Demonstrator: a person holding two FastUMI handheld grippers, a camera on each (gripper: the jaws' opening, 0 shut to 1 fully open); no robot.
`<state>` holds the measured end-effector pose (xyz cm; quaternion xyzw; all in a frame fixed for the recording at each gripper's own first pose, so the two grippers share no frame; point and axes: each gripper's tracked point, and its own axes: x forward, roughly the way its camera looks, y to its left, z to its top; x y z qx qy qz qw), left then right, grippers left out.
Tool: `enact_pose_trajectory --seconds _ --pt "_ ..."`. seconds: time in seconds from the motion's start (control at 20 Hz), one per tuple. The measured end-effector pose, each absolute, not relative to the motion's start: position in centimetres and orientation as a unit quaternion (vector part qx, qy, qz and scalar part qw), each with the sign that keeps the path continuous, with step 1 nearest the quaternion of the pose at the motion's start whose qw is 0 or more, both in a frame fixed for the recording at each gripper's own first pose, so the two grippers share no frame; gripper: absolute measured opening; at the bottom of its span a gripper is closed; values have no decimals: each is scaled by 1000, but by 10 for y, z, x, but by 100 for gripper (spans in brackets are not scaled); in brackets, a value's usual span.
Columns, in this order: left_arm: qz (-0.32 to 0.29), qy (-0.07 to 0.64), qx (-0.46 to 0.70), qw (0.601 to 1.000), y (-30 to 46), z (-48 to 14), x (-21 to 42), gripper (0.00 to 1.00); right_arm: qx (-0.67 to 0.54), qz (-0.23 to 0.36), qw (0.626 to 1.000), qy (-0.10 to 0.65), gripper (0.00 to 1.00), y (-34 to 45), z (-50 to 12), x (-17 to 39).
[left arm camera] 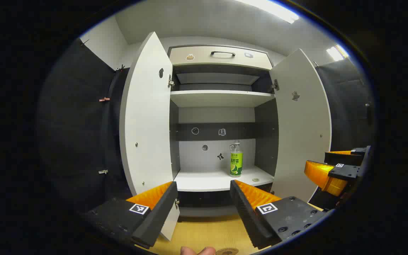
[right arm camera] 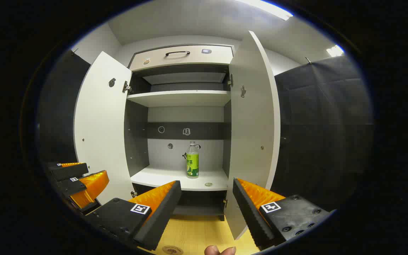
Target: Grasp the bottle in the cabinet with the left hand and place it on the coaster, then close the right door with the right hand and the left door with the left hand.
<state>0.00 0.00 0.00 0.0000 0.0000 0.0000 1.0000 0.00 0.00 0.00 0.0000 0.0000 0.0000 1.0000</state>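
The left gripper [left arm camera: 203, 193] is held level, pointed into the white two-door cabinet [left arm camera: 221, 97], its fingers spread wide apart with nothing between them. Ahead of it and slightly to the right of its centre line, the clear plastic bottle with a green and yellow label [left arm camera: 236, 160] stands upright on the lower white shelf [left arm camera: 207, 182], well beyond the fingertips. The white left door [left arm camera: 146, 117] is swung open just beside its left finger; the white right door [left arm camera: 301, 124] stands open to its right.

The right gripper [right arm camera: 207, 193] is likewise held level and facing the cabinet, fingers wide apart and empty. The bottle is seen ahead, slightly left of its centre line. A round brown coaster [right arm camera: 172, 250] lies on the light wooden tabletop [right arm camera: 197, 235] just below its left finger. A fingertip [right arm camera: 220, 250] is seen at the bottom edge.
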Motion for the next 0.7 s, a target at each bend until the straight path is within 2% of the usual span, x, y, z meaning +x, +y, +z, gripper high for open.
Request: enact_pose_trajectory --seconds 0.7 --pt "4 -3 -6 1000 2 3 0 95 -3 3 1000 -5 98 3 5 -1"
